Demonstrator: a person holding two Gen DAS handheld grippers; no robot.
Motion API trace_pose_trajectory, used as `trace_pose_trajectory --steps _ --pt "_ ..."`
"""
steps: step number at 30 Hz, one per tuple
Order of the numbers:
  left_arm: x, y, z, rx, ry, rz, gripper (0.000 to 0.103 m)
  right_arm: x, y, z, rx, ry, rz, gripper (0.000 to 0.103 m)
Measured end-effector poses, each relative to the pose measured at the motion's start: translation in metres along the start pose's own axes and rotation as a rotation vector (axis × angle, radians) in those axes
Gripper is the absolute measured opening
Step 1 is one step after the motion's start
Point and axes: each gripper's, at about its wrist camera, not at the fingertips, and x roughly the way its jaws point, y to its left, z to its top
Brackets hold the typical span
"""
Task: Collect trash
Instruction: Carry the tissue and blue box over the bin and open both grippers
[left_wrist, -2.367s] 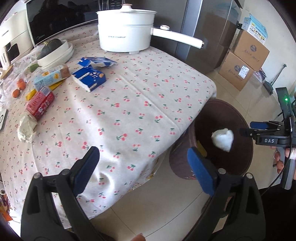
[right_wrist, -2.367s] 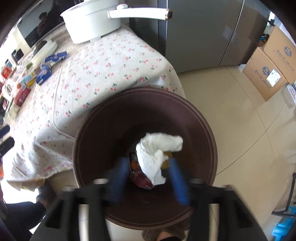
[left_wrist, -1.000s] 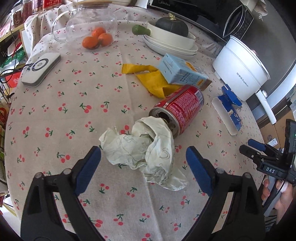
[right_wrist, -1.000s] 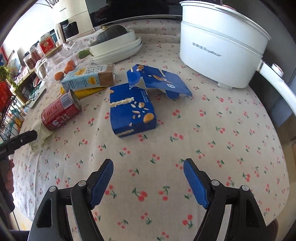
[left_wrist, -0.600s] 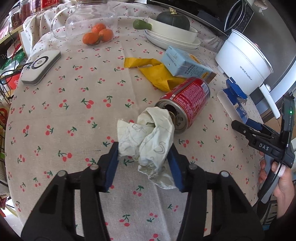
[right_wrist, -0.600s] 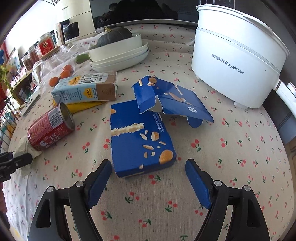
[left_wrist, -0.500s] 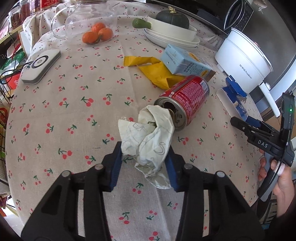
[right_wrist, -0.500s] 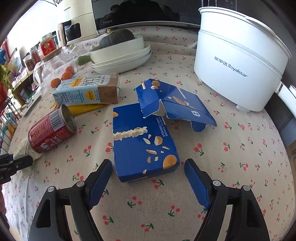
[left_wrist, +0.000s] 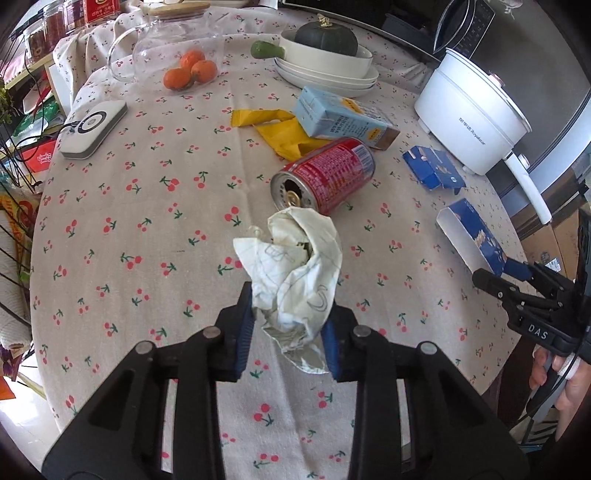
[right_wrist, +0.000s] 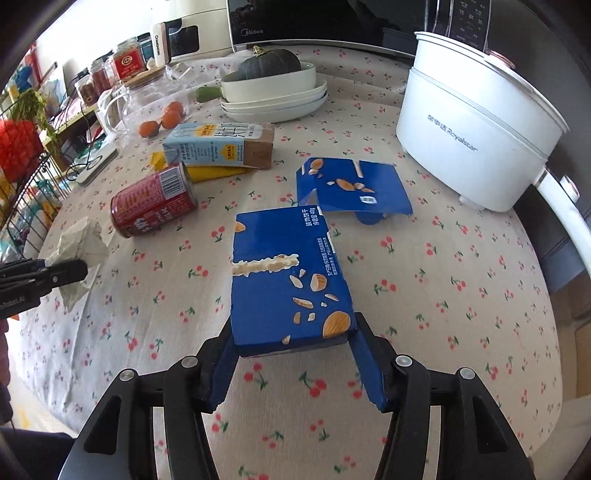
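A crumpled sheet of pale paper hangs just above the cherry-print tablecloth. My left gripper is closing, and its blue pads press on the paper's sides. In the right wrist view a blue biscuit box has its near end between the closing jaws of my right gripper, and both pads touch it. A red can lies on its side just beyond the paper. A light-blue drink carton, a yellow wrapper and a torn blue box piece lie further back.
A white electric pot stands at the right rear, its handle over the table edge. Stacked white dishes holding a dark squash, a glass jug with oranges and a white device line the back and left.
The left jaws have closed from wide open onto the paper and raised it off the cloth. The right gripper has moved forward over the blue box and narrowed onto its near end.
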Motion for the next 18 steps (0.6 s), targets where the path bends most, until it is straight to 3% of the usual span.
trace_pose_trajectory --steps 6,11,18 --pt "-0.019 -0.03 -0.017 0.041 -0.007 -0.023 0.034 -0.036 -0.015 -0.03 0.098 0.054 0.013 0.059" --pt "-0.028 -0.056 -0.031 0.111 -0.007 -0.03 0.034 -0.063 -0.026 -0.06 0.109 0.088 -0.023 0.059" --pt "-0.04 -0.092 -0.047 0.152 -0.011 -0.098 0.034 -0.107 -0.065 -0.105 0.217 0.072 -0.043 0.059"
